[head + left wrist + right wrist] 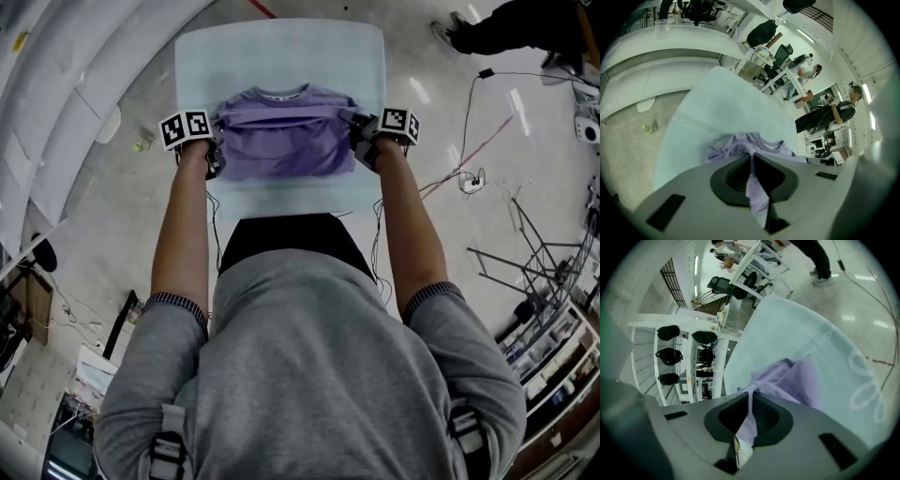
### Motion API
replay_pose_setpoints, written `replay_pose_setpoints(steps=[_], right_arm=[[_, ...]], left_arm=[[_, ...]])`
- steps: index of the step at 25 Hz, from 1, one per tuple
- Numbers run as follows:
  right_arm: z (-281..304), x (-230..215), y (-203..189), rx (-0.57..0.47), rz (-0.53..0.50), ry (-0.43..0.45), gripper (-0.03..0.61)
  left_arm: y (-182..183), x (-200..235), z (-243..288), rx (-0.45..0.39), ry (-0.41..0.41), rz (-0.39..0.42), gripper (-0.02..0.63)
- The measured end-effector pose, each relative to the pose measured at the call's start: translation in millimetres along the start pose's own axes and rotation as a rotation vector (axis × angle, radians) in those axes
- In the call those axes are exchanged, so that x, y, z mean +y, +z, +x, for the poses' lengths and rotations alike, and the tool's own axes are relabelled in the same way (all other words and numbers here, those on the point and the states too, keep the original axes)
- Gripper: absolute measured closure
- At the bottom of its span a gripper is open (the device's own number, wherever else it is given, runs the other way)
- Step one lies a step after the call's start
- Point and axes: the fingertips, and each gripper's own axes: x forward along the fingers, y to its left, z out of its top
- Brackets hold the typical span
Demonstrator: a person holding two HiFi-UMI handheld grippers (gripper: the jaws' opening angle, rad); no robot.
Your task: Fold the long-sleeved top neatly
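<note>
Purple long-sleeved top half-folded on table, collar away, lower edge lifted.

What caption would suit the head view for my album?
The left gripper and right gripper pinch the purple top over the pale table.

In the head view, the jaws of the left gripper and the right gripper are too small and dark to make out. The sleeves of the top are out of sight. The edge of the table behind both grippers is hidden by the person's torso.

In each gripper view only a pinched strip of cloth shows between the 2 jaws, and the gripper's own body covers the nearest part of the top. A pale tag deep between the right gripper's jaws is too small to read.

Beyond the right gripper, a bystander is cut off by the picture's top edge, with only the legs showing. Beyond the left gripper, figures are too small to tell apart.
</note>
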Motion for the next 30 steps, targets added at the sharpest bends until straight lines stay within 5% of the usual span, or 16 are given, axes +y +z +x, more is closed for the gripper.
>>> replay_pose_setpoints(steps=[5, 12, 22, 26, 30], right_arm=[[13.5, -11.7, 8.8, -0.033, 0.076, 0.004, 0.543], [25.9, -22.9, 18.0, -0.083, 0.178, 0.029, 0.541], [37.3, -32.3, 38.2, -0.213, 0.375, 0.126, 0.545], [40.3, -37.7, 46.3, -0.278, 0.38, 0.121, 0.538], [40.6, -41.4, 52.6, -0.326, 0.331, 0.091, 0.502]], left_arm=[[9.5, 7.0, 20.0, 0.019, -0.005, -0.03, 0.575], [20.7, 17.5, 37.4, 0.0, -0.064, -0.184, 0.574], [38.4, 36.6, 51.3, -0.107, -0.192, -0.529, 0.574], [44.7, 39.9, 55.4, -0.159, -0.194, -0.552, 0.559], [52.6, 34.9, 54.5, -0.216, -0.203, -0.503, 0.448]])
